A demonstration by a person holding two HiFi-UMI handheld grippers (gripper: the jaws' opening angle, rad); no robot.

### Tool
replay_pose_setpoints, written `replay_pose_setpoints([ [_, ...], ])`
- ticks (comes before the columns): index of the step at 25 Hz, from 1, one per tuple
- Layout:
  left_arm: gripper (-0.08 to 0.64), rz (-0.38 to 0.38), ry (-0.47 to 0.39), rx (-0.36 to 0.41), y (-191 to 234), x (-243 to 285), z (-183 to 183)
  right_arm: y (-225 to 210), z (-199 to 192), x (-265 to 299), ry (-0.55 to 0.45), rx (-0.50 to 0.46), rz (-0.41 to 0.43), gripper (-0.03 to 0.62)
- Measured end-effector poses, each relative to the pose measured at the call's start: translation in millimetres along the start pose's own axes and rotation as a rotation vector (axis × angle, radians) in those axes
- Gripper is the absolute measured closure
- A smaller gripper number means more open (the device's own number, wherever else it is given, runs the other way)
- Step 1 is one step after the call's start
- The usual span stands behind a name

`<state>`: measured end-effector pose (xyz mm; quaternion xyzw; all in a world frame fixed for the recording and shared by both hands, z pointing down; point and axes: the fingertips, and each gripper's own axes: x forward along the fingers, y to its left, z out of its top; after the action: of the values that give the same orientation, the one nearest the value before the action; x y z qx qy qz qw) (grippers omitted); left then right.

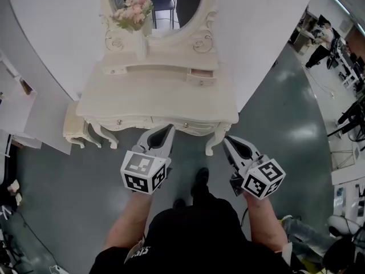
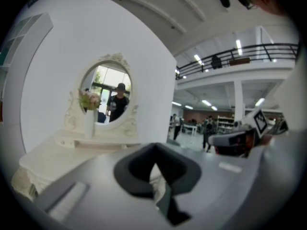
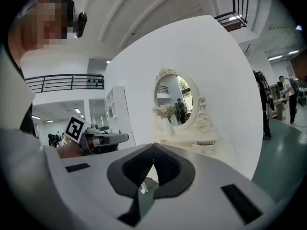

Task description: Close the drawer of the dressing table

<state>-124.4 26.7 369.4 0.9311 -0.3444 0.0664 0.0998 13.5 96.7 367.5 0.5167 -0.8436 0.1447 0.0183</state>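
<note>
The cream dressing table (image 1: 154,96) stands against a white wall, with an oval mirror (image 1: 157,4) on top. A small drawer (image 1: 201,80) at the upper right, below the mirror, is pulled out a little; it also shows in the right gripper view (image 3: 205,149). My left gripper (image 1: 169,129) hovers just in front of the table's front edge, jaws shut and empty. My right gripper (image 1: 226,140) hangs by the table's front right leg, also shut with nothing in it. Both point toward the table (image 2: 53,157).
A vase of pink flowers (image 1: 132,13) stands at the mirror's left. A matching stool (image 1: 74,127) sits by the table's left side, with white shelving (image 1: 14,104) beyond it. Desks and people (image 1: 319,44) fill the far right. The floor is grey-green.
</note>
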Motion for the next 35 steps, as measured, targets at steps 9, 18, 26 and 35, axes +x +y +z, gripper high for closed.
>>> replay_pose_setpoints([
  [9,0.551,0.020,-0.002,-0.003,24.9,74.2,17.6,-73.1,20.4,50.6,0.003,0.021,0.036,0.598],
  [18,0.551,0.056,0.039,-0.020,51.1,175.7,36.6,-166.5,35.5,111.0,0.037,0.072,0.093,0.598],
  [26,0.551,0.077,0.038,-0.073,67.1,218.6,43.2,-200.8,45.2,148.2,0.058,0.081,0.139,0.598],
  [35,0.551,0.044,0.058,-0.048,119.4,242.8,45.8,-207.7,42.7,201.8,0.127,0.026,0.074,0.598],
])
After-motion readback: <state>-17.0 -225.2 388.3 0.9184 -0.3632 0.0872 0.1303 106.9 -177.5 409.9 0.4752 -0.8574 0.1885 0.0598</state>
